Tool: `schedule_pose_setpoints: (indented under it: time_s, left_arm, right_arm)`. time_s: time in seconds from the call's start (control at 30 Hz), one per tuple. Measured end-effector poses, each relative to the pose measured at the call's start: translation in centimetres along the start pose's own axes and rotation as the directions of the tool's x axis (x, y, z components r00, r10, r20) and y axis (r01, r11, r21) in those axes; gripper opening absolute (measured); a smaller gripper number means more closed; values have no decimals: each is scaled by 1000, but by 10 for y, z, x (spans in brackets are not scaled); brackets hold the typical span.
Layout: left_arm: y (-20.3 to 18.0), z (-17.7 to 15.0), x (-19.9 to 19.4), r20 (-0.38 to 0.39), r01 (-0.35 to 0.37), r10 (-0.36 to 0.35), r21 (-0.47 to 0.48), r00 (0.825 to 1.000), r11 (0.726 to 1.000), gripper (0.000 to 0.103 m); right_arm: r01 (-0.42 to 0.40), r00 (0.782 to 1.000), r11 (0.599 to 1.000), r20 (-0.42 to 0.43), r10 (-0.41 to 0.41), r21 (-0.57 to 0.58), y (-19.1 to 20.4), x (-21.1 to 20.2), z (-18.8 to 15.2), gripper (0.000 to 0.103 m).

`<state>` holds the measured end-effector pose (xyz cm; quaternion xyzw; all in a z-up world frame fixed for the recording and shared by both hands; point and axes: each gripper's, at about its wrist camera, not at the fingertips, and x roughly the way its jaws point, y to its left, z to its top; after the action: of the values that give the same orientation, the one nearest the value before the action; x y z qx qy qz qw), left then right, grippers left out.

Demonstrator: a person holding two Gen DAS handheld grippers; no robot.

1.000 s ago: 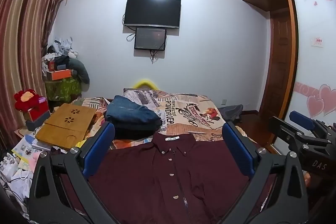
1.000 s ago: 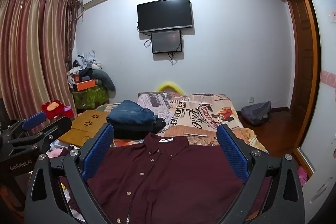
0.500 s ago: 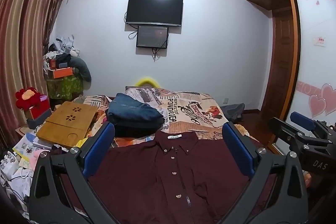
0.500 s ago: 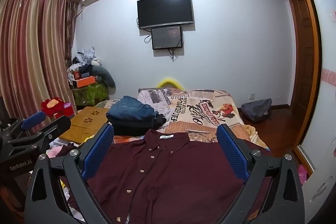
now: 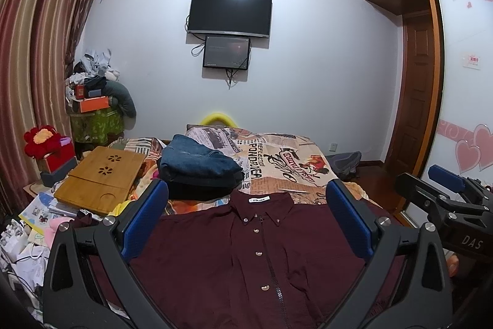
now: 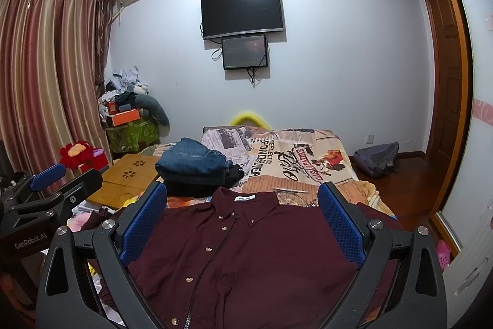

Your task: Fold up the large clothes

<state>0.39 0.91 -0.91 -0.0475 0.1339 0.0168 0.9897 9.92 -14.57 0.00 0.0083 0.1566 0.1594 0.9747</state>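
A dark maroon button-up shirt (image 5: 246,248) lies flat, face up, on the near end of the bed, collar pointing away from me; it also shows in the right wrist view (image 6: 246,248). My left gripper (image 5: 246,205) is open and empty, held above the shirt's chest. My right gripper (image 6: 242,202) is open and empty, also above the shirt. Each gripper shows at the edge of the other's view: the right one (image 5: 446,190) and the left one (image 6: 49,178).
A stack of folded blue jeans and dark clothes (image 5: 197,168) sits on the bed (image 5: 292,162) beyond the collar. A wooden lap tray (image 5: 101,178) and clutter lie left. A grey backpack (image 6: 376,159) is on the floor right. A wardrobe (image 5: 462,113) stands right.
Both views have tilted down slightly and drawn a little closer to the shirt, so the shirt and bed sit a little lower in the frames. Both grippers stay open.
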Motion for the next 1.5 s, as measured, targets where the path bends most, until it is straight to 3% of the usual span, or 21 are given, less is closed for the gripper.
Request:
schedule_pose_setpoints:
  time_s: [1.5]
  left_arm:
    - [6,-8,7,-5,-7,7,-9,1000,1000,103]
  right_arm:
    - [1,1000,1000,-8,-2,-9,5,2,-1,98]
